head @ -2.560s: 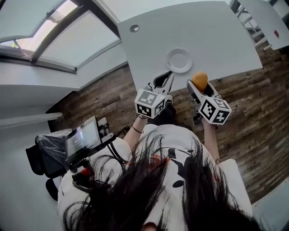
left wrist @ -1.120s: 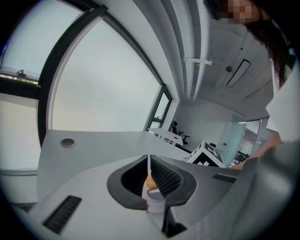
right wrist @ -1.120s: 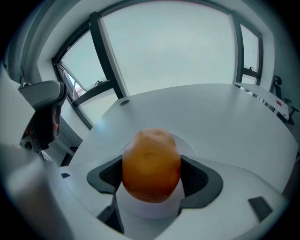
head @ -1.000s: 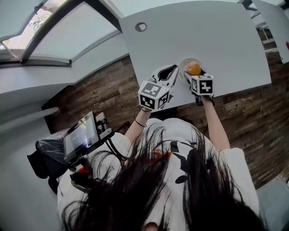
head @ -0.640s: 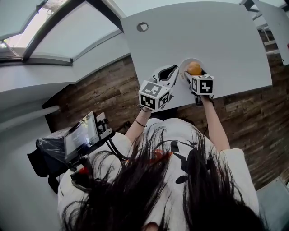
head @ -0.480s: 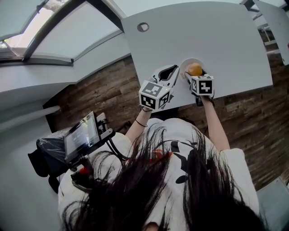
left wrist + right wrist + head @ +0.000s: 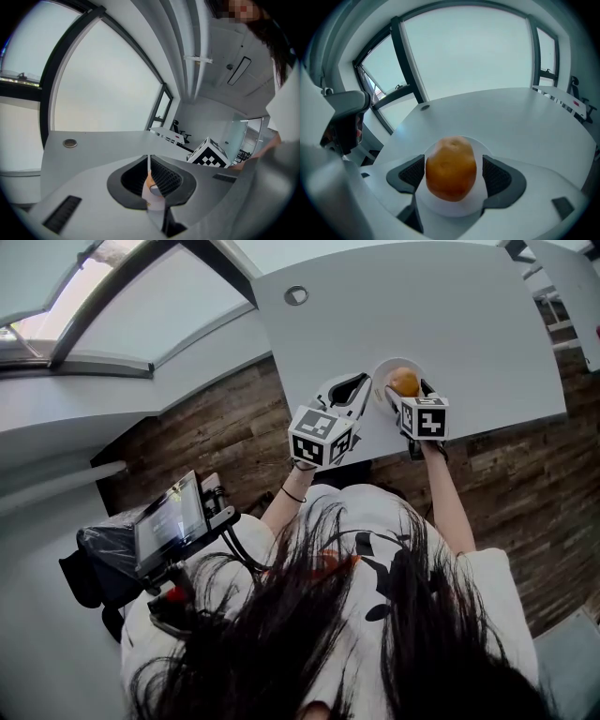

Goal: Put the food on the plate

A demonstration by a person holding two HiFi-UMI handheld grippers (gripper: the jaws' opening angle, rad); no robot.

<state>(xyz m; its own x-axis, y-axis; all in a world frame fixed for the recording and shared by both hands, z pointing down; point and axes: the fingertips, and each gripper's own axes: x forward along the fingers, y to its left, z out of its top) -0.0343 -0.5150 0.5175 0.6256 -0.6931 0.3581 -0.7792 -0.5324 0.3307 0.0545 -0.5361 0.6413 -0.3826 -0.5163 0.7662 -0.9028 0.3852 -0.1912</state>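
A white table [image 7: 450, 306] with a rounded edge fills the upper part of the head view, over a dark wooden plank floor [image 7: 216, 437]. The person leans over its near edge, long dark hair [image 7: 309, 634] hanging forward, both arms stretched toward the table. A small round white plate [image 7: 386, 368] sits on the table close to that near edge. The right gripper [image 7: 452, 174] reaches over the plate with its jaws parted. Its ribbed dark pads [image 7: 412, 172] stand on either side of the orange [image 7: 451, 168], with a narrow gap showing between each pad and the fruit. The orange rests on the plate, roughly at its centre. The left gripper [image 7: 149, 165] hovers just beside the plate on the person's left, jaws pressed together along a thin seam, nothing between them. A small round grommet [image 7: 296, 295] is set into the tabletop at the far left corner, well apart from the plate.
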